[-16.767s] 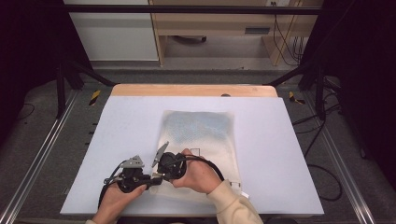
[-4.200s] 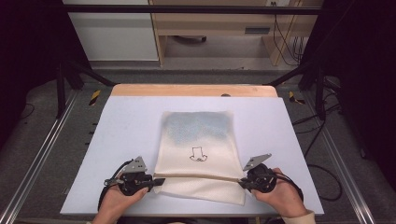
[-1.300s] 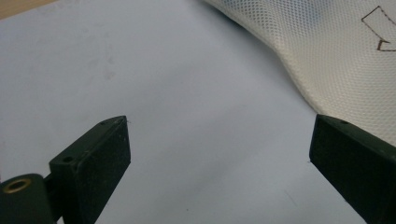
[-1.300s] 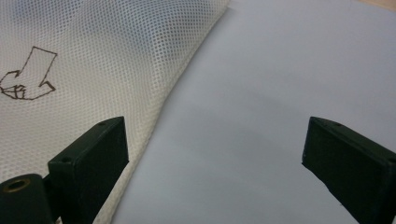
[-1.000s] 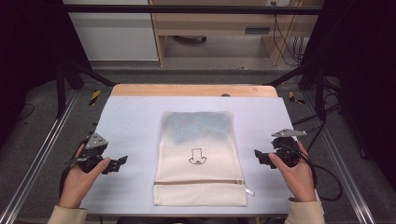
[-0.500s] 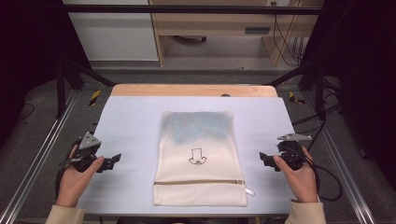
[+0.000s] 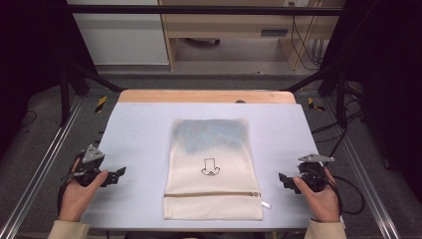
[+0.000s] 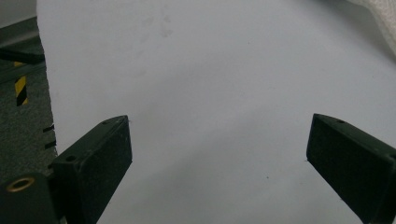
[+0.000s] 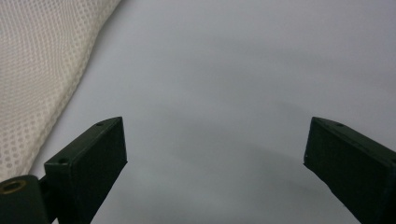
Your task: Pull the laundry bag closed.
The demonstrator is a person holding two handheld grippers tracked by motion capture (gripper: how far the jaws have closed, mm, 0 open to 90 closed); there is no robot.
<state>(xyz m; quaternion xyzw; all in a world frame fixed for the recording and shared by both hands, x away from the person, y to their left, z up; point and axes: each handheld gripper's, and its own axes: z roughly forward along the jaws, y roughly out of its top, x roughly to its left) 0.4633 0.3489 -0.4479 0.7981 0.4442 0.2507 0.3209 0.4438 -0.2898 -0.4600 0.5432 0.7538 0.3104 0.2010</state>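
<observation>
I have both tools parked off the work: my left gripper [image 7: 117,174] sits near the table's [image 7: 139,129] left edge, my right gripper [image 7: 283,180] near the right edge, each with jaws spread wide over bare surface, gripping nothing. The mesh bag [image 7: 213,169] lies flat at the table's middle, zipper [image 7: 213,194] across its near end. I judge it light, soft and floppy, likely to sag and fold when lifted. I would pinch two corners or the hemmed zipper edge.

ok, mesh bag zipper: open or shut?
Shut, as far as the high view shows: the zipper runs as one unbroken line across the flat mesh bag.
</observation>
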